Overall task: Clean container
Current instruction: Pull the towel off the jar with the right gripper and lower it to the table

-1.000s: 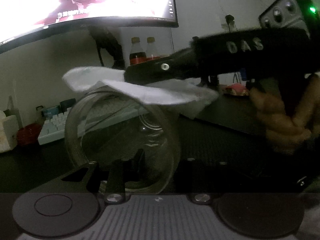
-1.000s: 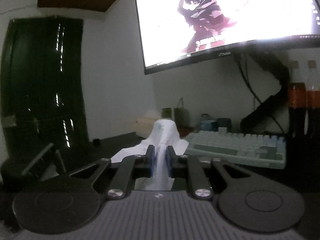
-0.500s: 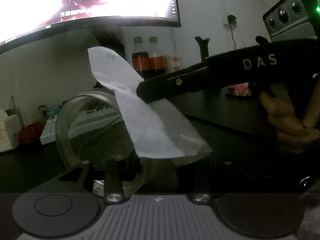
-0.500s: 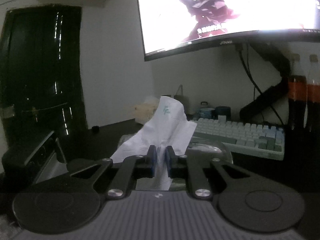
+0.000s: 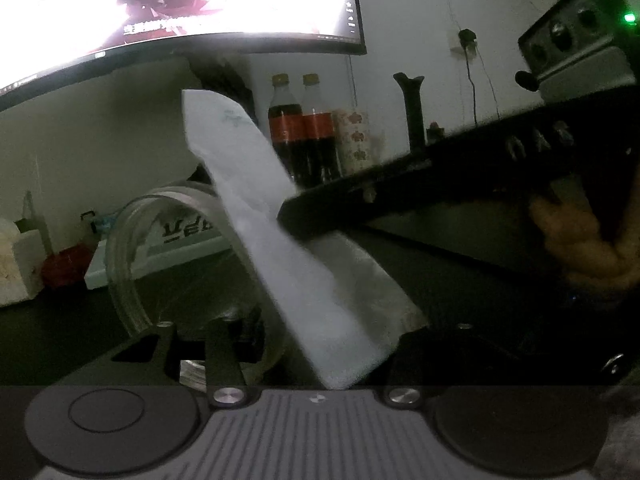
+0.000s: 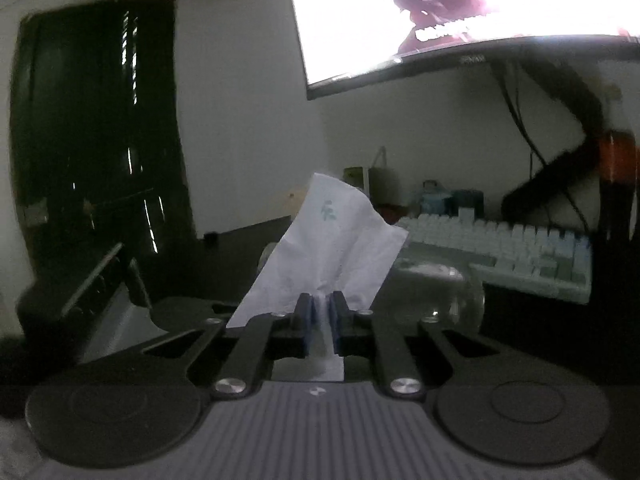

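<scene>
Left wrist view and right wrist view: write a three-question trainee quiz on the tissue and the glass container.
1. True or false: the right gripper is shut on the white tissue.
2. In the left wrist view, the clear glass container lies: A) on its side, mouth toward the camera; B) upright with a lid on; C) upside down.
3. Fill in: behind the tissue, under the monitor, stand two dark ___ with red labels.

Key: 1 true. 2 A. 3 bottles.
</scene>
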The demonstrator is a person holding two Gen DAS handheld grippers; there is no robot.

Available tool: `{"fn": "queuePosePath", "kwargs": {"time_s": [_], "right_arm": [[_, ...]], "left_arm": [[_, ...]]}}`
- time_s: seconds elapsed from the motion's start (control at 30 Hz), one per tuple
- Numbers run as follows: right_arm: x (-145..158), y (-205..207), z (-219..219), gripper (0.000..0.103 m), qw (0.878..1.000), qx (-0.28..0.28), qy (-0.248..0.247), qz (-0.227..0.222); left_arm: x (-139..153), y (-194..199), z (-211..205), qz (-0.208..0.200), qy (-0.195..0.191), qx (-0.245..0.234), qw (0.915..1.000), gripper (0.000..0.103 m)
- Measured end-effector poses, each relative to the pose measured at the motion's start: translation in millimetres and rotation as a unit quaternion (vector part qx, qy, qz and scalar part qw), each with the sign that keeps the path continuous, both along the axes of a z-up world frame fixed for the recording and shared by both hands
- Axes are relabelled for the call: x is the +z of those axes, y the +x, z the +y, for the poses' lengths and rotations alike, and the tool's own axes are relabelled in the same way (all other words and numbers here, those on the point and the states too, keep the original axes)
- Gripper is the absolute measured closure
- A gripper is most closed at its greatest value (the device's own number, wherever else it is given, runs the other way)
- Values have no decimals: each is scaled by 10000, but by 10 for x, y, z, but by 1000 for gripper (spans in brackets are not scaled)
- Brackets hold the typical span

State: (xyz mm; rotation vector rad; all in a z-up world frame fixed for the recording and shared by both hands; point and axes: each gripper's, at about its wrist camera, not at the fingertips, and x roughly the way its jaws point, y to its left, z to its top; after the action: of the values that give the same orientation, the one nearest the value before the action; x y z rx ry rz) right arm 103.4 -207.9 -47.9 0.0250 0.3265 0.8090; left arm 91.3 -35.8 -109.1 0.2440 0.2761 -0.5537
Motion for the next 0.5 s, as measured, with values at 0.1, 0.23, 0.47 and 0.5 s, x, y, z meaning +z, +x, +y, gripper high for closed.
{"fn": "queuePosePath", "kwargs": {"time_s": [0.1,0.23,0.47,0.5], "right_arm": [[12,235,-168,92,9977,-640,137,193],[-21,429,-305,90,9871,-1555,161,339],[-75,333,-214,90,9824,-1823,17,416],[-87,307,-203,90,9831,-1770,-52,471]], "left_arm": [[4,7,6,23,-7,8,10000,61],[-5,-7,0,50,-86,164,9998,55],[104,10,-7,245,-137,496,9984,80],[120,12,-12,241,-134,516,9983,92]]}}
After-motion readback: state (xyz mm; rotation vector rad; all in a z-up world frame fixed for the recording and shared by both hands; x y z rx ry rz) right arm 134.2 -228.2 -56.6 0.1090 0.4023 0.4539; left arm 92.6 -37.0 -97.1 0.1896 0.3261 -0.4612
